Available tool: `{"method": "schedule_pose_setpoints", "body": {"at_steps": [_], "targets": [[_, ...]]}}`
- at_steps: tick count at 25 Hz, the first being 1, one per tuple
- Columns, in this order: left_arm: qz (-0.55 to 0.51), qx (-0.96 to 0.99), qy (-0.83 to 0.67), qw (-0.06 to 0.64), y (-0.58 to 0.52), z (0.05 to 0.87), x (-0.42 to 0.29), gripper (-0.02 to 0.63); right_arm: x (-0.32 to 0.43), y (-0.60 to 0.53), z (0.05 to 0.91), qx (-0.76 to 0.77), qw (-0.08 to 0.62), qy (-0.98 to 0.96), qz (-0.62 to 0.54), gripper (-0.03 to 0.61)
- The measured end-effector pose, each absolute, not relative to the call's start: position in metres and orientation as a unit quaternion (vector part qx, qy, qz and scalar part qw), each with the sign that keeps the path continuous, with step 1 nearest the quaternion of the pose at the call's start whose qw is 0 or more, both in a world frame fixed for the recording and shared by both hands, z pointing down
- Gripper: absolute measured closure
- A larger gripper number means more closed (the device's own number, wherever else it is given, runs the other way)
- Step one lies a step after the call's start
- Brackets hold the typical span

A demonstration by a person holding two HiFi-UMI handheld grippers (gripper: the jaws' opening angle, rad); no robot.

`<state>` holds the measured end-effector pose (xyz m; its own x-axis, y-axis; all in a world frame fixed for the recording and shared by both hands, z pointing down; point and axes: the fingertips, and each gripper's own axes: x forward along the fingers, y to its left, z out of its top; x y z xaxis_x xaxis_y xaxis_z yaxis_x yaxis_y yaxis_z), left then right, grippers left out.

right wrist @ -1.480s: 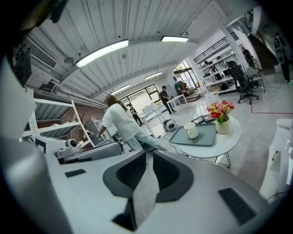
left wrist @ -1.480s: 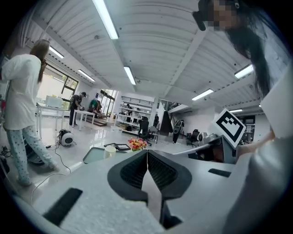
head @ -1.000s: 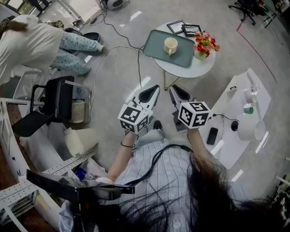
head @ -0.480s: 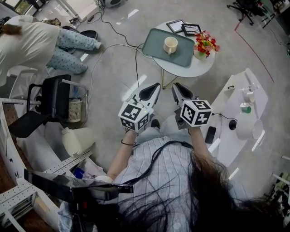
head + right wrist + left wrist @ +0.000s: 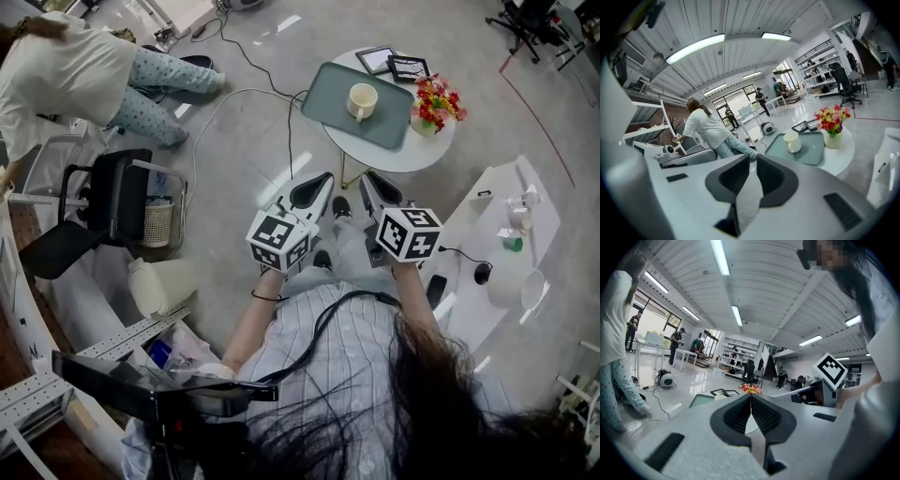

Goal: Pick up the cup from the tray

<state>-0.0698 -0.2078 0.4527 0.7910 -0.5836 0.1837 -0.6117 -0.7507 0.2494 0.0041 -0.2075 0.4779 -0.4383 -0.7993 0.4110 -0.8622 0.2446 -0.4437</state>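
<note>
Cup point(image 5: 361, 100) stood upright about the middle of the tray point(image 5: 323, 94), toward the left edge of the round table point(image 5: 412, 155), not yet lifted. I held the left gripper point(image 5: 322, 178) and right gripper point(image 5: 367, 178) well apart from it, both empty with jaws pressed together. To my mind, approach, opening and grasp all remained.

A round white table point(image 5: 405, 155) stands ahead of the left gripper point(image 5: 323, 177) and right gripper point(image 5: 367, 177), well apart from both. On it a grey-green tray point(image 5: 330, 101) lies towards the left gripper's side. A flower vase point(image 5: 427, 124) stands towards the right gripper's side, and two picture frames point(image 5: 377, 59) lie at the far edge.
</note>
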Motion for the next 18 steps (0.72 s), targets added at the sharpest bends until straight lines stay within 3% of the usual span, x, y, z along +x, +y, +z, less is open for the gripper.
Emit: {"method": "schedule_pose_setpoints", "body": {"at_steps": [18], "targets": [[0.099,0.92,-0.332,0.185,-0.331,0.494,-0.027,0.6,0.043,-0.338,0.54,0.514,0.097,-0.781,0.342,0.512]]}}
